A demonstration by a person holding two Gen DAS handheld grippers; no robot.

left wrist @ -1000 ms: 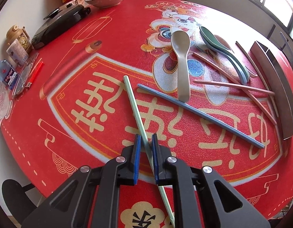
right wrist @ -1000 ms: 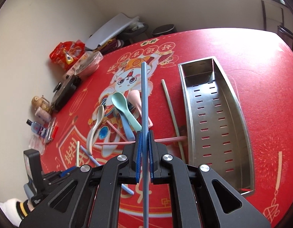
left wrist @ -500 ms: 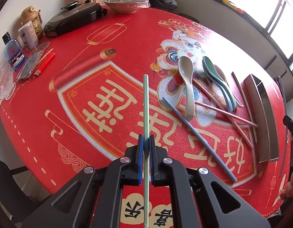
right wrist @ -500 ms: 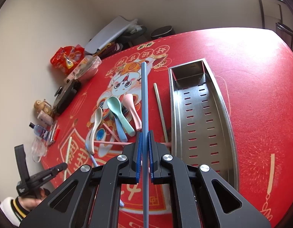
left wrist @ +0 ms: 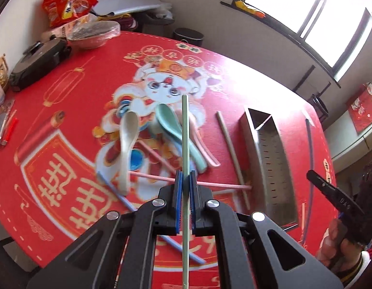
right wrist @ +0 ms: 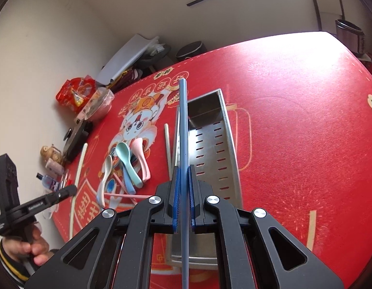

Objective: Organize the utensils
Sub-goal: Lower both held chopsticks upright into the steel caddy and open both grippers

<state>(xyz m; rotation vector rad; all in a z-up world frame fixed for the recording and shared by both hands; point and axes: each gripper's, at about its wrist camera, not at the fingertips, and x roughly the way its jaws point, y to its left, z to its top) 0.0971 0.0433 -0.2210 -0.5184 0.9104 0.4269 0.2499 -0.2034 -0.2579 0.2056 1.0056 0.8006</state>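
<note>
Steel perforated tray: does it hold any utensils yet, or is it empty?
Empty, as far as visible: the steel perforated tray shows only its bare slotted floor in the right wrist view. Its near end is hidden behind the right gripper.

L gripper (left wrist: pixel 185 180) clamped tight, pointing steeply down, held off the table. R gripper (right wrist: pixel 183 175) also clamped, angled down. R hand (left wrist: pixel 340 238) wraps its handle at lower right; L hand (right wrist: pixel 29 248) grips its handle at lower left.

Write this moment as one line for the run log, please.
left gripper: shut on green chopstick | right gripper: shut on blue chopstick | metal tray: holds nothing visible | spoons: on tablecloth
</note>
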